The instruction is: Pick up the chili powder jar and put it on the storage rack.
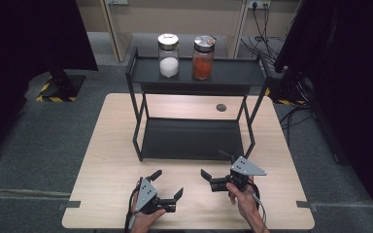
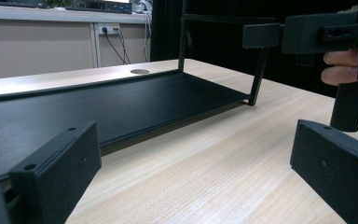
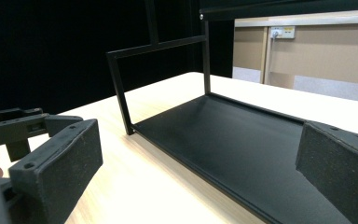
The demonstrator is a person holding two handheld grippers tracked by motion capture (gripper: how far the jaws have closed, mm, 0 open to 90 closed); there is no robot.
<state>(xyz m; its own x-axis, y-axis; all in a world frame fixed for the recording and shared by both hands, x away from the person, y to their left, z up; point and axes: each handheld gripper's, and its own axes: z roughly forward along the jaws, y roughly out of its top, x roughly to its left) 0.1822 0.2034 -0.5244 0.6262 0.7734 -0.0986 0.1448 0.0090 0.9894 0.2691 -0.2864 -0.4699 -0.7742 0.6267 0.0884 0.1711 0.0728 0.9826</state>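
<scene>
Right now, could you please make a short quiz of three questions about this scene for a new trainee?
1. True or false: both jars stand on the top shelf of the rack.
2. Which jar holds orange powder: A the left one, B the right one?
3. Fill in: the left gripper and the right gripper are both ____ and hold nothing.

Key: 1 true; 2 B; 3 open.

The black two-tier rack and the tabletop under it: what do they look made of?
The black two-tier rack looks like painted metal: thin square bars, flat matte shelves with a faint sheen. The light tabletop shows straight wood grain, probably laminate or veneer; the smooth finish leaves that open.
</scene>
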